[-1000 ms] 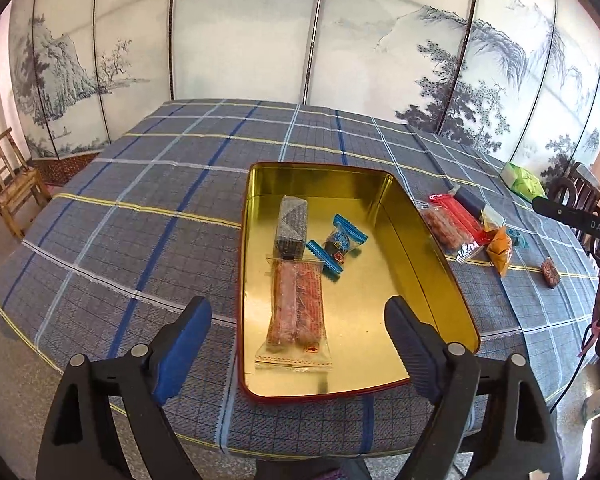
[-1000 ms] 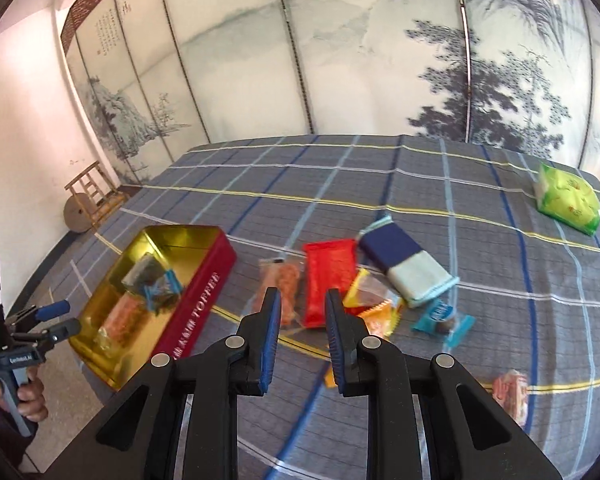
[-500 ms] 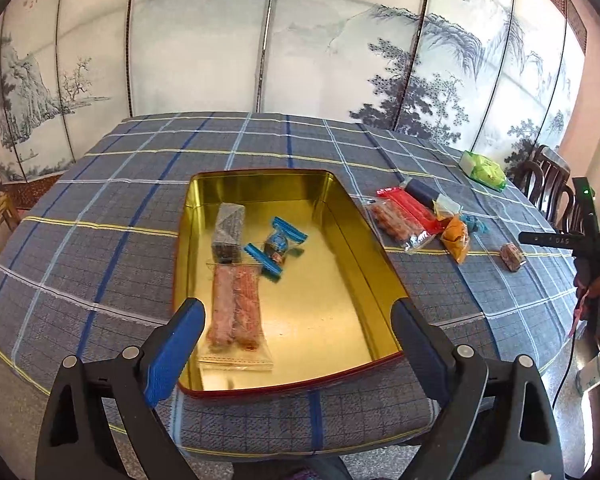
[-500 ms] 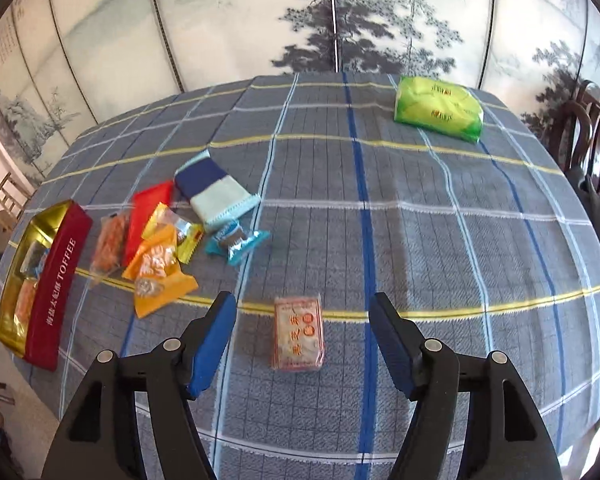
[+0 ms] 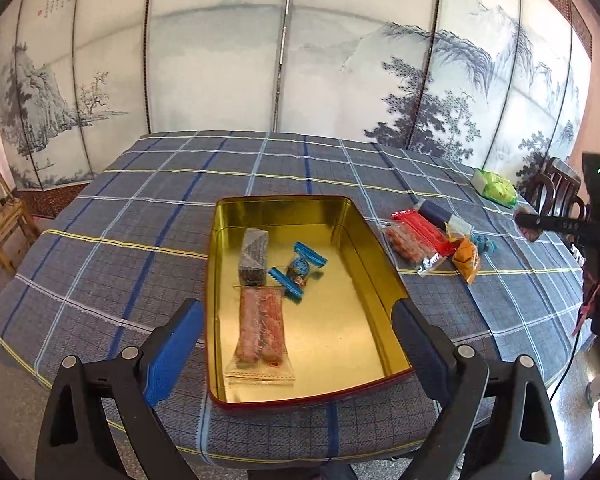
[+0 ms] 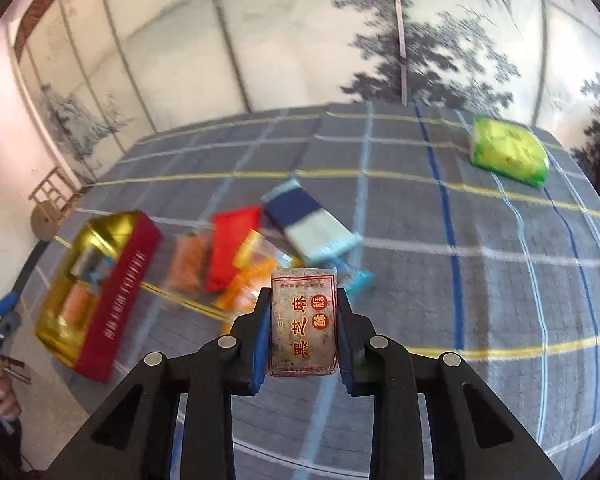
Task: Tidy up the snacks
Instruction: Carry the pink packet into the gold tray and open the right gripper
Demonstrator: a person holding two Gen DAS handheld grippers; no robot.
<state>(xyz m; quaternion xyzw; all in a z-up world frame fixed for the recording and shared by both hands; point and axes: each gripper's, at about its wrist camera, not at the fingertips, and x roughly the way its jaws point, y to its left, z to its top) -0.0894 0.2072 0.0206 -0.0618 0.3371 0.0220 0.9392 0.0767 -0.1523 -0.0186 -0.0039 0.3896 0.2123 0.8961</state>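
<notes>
right gripper (image 6: 303,330): fingers closed on a sesame cake packet (image 6: 303,326), held upright above the tablecloth (image 6: 480,280)
left gripper (image 5: 298,350): fingers spread wide, holding nothing, near end of the tin between them in view
tin (image 5: 374,260): open, gold inside, on the tablecloth; holds a clear pack of orange sticks (image 5: 260,326), a dark bar (image 5: 253,256) and a blue-wrapped candy (image 5: 298,270)
loose snacks (image 5: 432,240): clustered right of the tin
green packet (image 6: 508,156): well apart, far side
</notes>
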